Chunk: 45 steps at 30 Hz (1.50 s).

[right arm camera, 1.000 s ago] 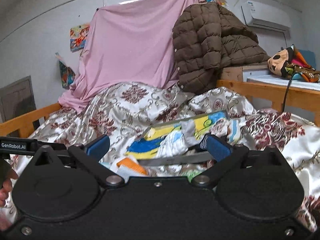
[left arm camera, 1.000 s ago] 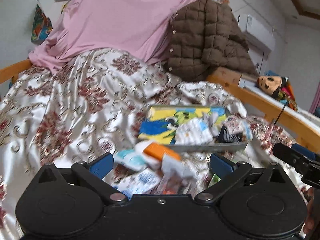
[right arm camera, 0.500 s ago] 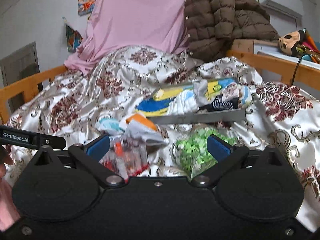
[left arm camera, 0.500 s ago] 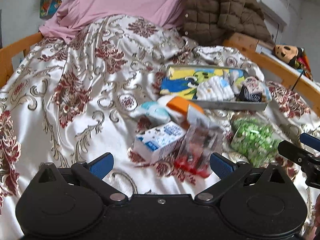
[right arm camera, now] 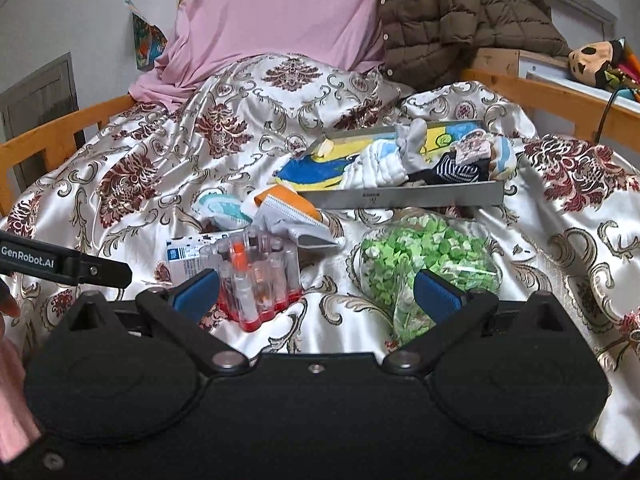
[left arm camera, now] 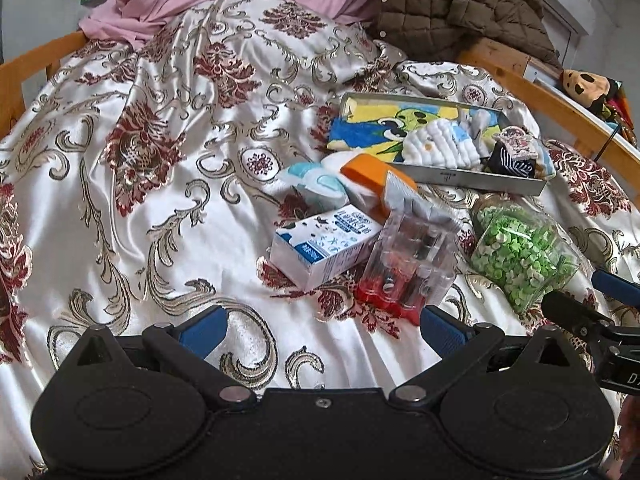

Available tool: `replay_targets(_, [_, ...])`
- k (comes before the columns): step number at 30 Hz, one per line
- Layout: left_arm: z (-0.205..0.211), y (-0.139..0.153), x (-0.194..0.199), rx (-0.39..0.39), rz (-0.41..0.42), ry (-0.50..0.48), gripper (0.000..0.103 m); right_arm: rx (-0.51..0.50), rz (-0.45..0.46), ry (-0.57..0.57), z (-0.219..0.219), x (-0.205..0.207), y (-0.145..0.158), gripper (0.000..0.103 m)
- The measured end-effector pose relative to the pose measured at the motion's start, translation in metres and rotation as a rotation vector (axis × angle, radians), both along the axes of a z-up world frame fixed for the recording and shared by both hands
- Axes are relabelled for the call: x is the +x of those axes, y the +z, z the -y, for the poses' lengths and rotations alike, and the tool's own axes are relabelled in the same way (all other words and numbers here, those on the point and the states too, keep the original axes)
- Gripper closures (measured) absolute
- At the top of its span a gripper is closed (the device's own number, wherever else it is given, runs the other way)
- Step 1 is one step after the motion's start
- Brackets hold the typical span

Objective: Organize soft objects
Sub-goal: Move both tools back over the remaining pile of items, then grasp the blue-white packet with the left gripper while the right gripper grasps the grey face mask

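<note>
Your left claw [left arm camera: 322, 330] and right claw [right arm camera: 316, 290] both hang spread wide and empty above the bed [left arm camera: 132, 216]. The socks [left arm camera: 442, 148] lie in the metal tray [left arm camera: 472, 178] toward the bed's right edge; more socks [left arm camera: 320, 182], a carton [left arm camera: 324, 246], a clear case [left arm camera: 408, 264] and a green-filled bag [left arm camera: 520, 256] sit just in front of it.

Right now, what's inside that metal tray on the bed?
The metal tray holds a cartoon-print cloth, white-and-blue socks and a black striped sock. Whatever lies beneath them is covered.
</note>
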State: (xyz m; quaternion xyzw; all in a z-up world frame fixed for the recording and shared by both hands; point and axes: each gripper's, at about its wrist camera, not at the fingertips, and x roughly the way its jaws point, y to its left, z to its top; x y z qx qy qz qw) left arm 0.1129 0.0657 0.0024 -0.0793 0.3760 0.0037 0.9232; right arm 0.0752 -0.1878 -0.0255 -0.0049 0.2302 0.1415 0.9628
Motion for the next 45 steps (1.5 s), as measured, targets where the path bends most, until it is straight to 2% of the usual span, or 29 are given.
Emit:
replay_targets(19, [-0.003,-0.017,0.012,-0.018,-0.132,0.05,0.001,-0.077,-0.1,0.14,-0.027,0.015,-0.027,0.001])
replay_targets(24, [-0.005,-0.019,0.013,-0.024,-0.15,0.062,0.001,-0.076,-0.106,0.147,-0.029,0.018,-0.029,0.001])
replay_targets(33, [-0.02,-0.025,0.022,-0.092,-0.192,0.126,0.001,-0.035,-0.098,0.11,-0.023,0.037,-0.029,0.001])
replay_targets(41, [-0.031,-0.026,0.043,-0.151,-0.179,0.139,0.001,-0.008,-0.084,0.101,-0.027,0.064,-0.027,0.001])
replay_targets(45, [-0.032,-0.021,0.059,-0.152,-0.112,0.126,0.001,-0.003,-0.077,0.111,-0.034,0.085,-0.026,0.001])
